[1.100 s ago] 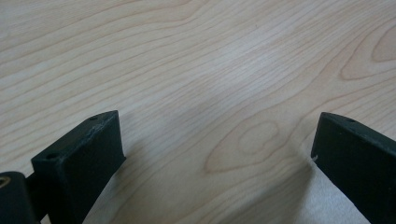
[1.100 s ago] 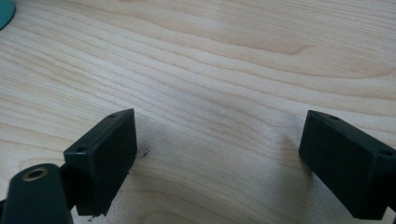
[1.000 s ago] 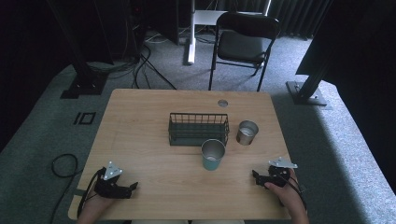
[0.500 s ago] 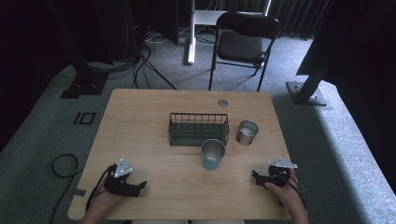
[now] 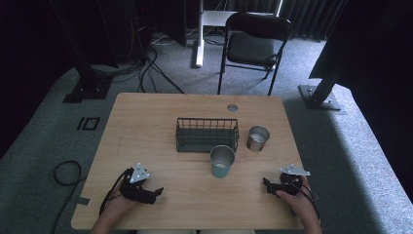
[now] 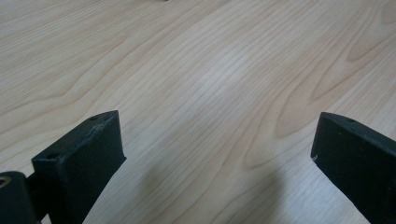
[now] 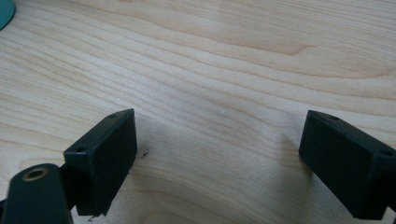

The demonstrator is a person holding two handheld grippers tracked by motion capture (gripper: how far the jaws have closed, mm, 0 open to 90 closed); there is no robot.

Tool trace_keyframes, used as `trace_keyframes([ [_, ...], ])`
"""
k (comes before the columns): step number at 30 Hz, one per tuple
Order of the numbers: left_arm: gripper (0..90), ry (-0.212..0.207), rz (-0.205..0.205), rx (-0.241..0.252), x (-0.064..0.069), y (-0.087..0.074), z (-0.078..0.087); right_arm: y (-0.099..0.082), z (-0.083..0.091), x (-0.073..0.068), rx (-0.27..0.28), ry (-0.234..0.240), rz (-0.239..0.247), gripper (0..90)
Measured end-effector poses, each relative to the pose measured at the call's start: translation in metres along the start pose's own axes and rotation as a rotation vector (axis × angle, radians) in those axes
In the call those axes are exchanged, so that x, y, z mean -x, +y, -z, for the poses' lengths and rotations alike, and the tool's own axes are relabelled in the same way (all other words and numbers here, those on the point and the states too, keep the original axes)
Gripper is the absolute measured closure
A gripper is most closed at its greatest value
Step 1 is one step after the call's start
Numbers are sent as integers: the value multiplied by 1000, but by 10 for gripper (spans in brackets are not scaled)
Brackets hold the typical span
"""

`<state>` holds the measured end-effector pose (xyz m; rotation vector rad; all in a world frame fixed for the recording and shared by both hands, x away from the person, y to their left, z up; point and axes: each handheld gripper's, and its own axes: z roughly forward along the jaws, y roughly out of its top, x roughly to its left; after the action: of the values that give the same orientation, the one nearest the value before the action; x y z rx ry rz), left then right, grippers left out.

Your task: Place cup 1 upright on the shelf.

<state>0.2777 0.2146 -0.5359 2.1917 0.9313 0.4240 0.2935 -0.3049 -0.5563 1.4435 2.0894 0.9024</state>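
Both grippers, left gripper and right gripper, rest jaws apart on the near bench, empty. Nearest them stands the teal cup, mid-bench before the basket; reaching it looks next.

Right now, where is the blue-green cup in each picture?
High view: the blue-green cup stands mid-table, just in front of the wire basket.
Left gripper view: bare wooden table between the left gripper jaws.
Right gripper view: a blue-green sliver at the top-left corner, likely its base.
Shared landmark: the wooden table's grain.
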Motion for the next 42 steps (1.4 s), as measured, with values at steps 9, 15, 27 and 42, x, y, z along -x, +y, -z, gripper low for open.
trace_keyframes([
  [9,30,-27,-31,21,8,15,-8,0,0,0,0,0,0,110],
  [15,30,-51,-58,30,13,25,-14,0,0,0,0,0,-1,110],
  [27,30,-92,-106,46,25,42,-27,0,0,0,-1,0,0,110],
  [42,31,-151,-146,72,39,59,-42,0,0,0,-1,1,-2,110],
])
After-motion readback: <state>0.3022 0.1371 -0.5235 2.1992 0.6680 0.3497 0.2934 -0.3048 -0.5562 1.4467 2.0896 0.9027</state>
